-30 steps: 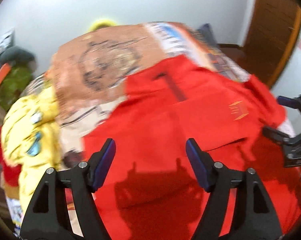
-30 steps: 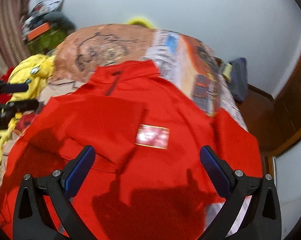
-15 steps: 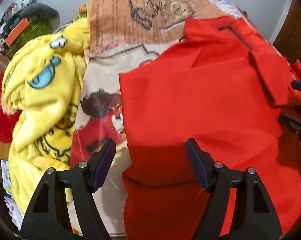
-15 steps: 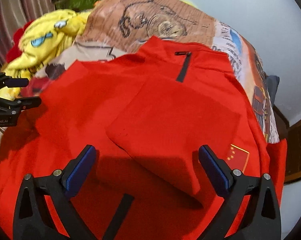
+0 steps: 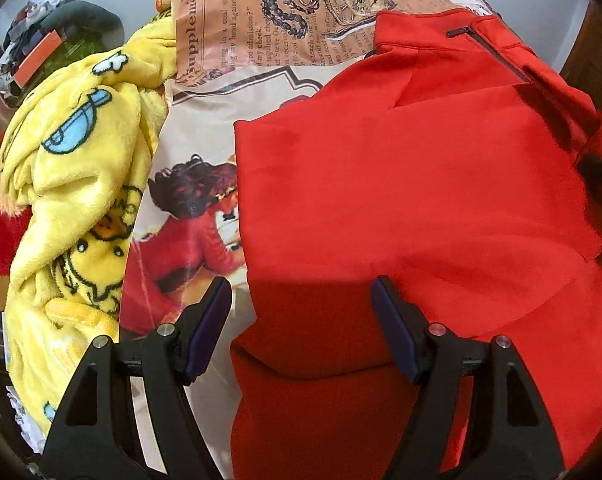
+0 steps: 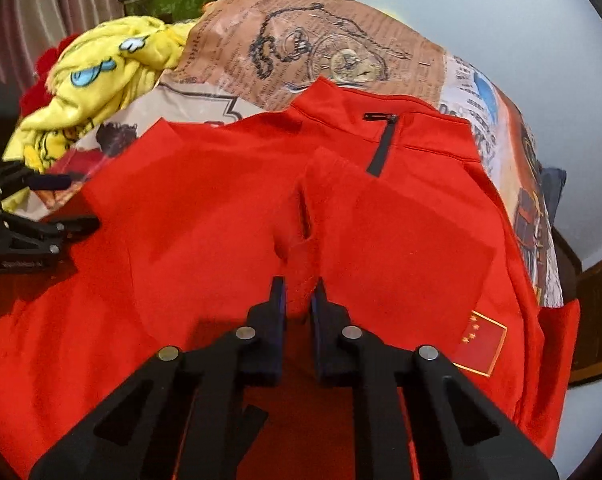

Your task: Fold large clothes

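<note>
On the printed bedspread [image 5: 205, 128], the red zip-neck fleece top [image 6: 205, 216] is now pinched by the right gripper [image 6: 298, 300], spread half a second ago; the left gripper [image 5: 301, 320] remains spread. Folding likely begins.

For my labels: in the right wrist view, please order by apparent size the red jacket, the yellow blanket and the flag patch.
1. Red jacket
2. Yellow blanket, lying farther away, so the rank is unsure
3. Flag patch
</note>
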`<state>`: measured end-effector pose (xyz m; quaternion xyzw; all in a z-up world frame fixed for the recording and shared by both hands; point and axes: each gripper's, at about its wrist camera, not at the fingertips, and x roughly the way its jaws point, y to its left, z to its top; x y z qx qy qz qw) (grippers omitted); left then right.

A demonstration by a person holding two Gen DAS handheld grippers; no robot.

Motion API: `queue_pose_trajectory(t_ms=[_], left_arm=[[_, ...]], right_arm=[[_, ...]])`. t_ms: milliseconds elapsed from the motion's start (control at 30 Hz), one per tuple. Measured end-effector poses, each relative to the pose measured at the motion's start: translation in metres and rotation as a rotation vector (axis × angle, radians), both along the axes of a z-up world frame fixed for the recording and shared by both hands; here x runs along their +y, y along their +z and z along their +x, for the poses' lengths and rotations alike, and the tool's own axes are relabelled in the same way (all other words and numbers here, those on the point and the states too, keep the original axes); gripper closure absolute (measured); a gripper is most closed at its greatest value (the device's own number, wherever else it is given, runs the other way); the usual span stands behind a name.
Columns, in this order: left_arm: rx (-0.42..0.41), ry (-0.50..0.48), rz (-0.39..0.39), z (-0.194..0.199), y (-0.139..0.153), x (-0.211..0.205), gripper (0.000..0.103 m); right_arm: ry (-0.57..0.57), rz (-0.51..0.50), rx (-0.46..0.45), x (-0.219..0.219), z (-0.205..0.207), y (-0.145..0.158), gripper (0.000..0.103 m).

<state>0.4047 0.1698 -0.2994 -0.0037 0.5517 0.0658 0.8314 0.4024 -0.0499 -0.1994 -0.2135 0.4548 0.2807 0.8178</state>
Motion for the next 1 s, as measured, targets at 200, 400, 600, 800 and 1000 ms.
queue_pose_trajectory(t_ms=[200, 400, 600, 800, 1000], left_arm=[[0.007, 0.000, 0.033, 0.002, 0.000, -0.004, 0.031], [0.013, 0.009, 0.049, 0.003, 0.000, -0.005, 0.031], [0.018, 0.021, 0.054, 0.003, 0.000, -0.006, 0.031], [0.020, 0.024, 0.060, 0.003, 0.000, -0.007, 0.031], [0.021, 0.029, 0.055, 0.003, -0.001, -0.006, 0.031]], right_arm=[[-0.132, 0.099, -0.047, -0.049, 0.012, 0.037, 0.094], [-0.253, 0.145, -0.058, -0.106, 0.020, 0.057, 0.094], [-0.369, 0.144, 0.004, -0.153, 0.027, 0.040, 0.094], [-0.421, 0.158, 0.123, -0.182, 0.027, 0.008, 0.094], [-0.406, 0.143, 0.175, -0.186, 0.019, -0.008, 0.094]])
